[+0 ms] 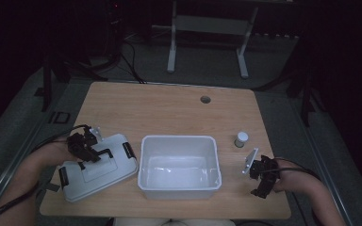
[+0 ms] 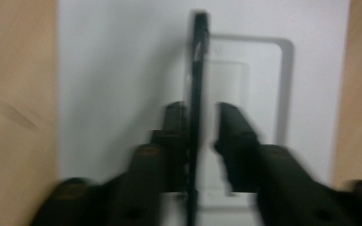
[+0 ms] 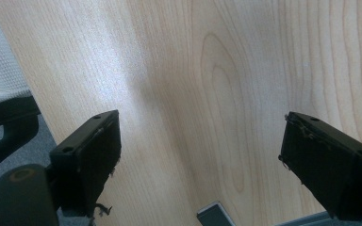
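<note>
White plastic lid (image 1: 99, 167) lies flat at the table's (image 1: 169, 106) front-left corner, just beside the open white bin (image 1: 179, 167). Its black carry handle (image 2: 195, 117) stands between the jaws of the left gripper (image 1: 87, 149); a gap shows on one side, so the pads appear (the view is blurred) not to clamp it. Right gripper (image 3: 200, 155) hovers spread wide over bare wood, holding nothing, likely kept clear. A small capped jar (image 1: 241, 139) stands behind it.
</note>
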